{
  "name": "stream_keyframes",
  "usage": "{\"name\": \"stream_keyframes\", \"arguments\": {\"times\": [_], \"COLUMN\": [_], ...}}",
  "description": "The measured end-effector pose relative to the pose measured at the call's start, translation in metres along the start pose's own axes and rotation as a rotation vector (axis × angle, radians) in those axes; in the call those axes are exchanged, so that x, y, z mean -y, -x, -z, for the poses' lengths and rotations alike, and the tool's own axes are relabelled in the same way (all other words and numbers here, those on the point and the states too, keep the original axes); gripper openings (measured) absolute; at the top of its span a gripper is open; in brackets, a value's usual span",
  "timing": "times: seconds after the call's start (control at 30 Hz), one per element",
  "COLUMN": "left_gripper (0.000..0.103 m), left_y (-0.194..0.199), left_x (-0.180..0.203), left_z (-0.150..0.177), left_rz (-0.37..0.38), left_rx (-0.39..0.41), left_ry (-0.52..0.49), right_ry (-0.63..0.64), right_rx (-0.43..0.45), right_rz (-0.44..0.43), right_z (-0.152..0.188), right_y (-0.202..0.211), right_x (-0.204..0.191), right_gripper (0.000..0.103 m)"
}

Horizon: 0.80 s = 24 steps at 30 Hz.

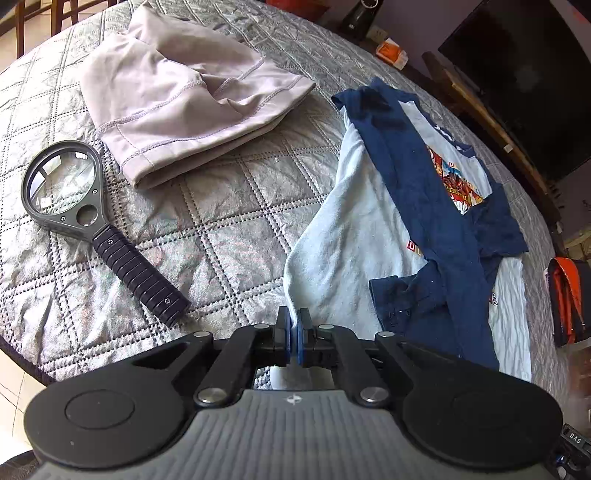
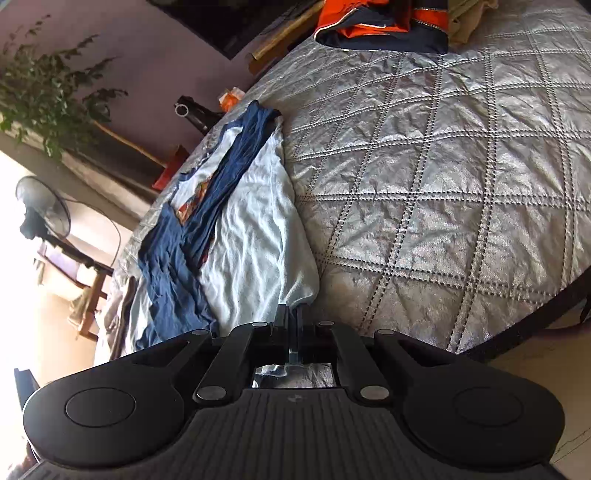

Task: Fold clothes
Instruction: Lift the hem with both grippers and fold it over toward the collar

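Surface: a round table [image 1: 229,206] under a quilted silver-grey cover.
Shirt: a light-blue T-shirt [image 1: 343,236] with navy sleeves and a red-and-yellow print lies partly folded on the table, long navy strips laid over its pale back, right of the other things in the left wrist view.
Left gripper [image 1: 294,325]: fingers closed on the near pale-blue edge of the T-shirt; cloth shows pinched between the blue pads.
Right gripper [image 2: 291,321]: fingers closed on another near corner of the same shirt, at its right side in that view.
Grey garment [image 1: 184,96]: folded, on the far left of the table, apart from the shirt.
Magnifying glass [image 1: 92,221]: flat on the cover, near left, just beside the grey garment.
Orange-and-navy clothing [image 2: 380,26]: heaped at the table's far edge.
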<state>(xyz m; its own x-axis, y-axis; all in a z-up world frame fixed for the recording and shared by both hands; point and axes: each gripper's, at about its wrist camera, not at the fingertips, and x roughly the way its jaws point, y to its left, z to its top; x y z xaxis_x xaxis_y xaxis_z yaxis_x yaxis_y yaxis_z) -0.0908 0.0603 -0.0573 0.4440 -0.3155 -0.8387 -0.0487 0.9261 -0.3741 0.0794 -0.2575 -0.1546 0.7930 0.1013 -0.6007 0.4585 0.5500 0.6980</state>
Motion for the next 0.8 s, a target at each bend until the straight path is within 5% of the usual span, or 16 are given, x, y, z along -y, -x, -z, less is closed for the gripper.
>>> {"name": "stream_keyframes", "arguments": {"times": [0.17, 0.8], "left_gripper": [0.002, 0.002], "left_y": [0.004, 0.044], "left_x": [-0.001, -0.014], "left_z": [0.001, -0.005], "left_rz": [-0.014, 0.138], "left_rx": [0.026, 0.12], "left_ry": [0.037, 0.264], "right_ry": [-0.093, -0.27], "right_rx": [0.044, 0.132], "right_rz": [-0.045, -0.18], "right_z": [-0.006, -0.008], "right_y": [0.009, 0.028], "right_x": [0.005, 0.009], "right_gripper": [0.004, 0.004]}}
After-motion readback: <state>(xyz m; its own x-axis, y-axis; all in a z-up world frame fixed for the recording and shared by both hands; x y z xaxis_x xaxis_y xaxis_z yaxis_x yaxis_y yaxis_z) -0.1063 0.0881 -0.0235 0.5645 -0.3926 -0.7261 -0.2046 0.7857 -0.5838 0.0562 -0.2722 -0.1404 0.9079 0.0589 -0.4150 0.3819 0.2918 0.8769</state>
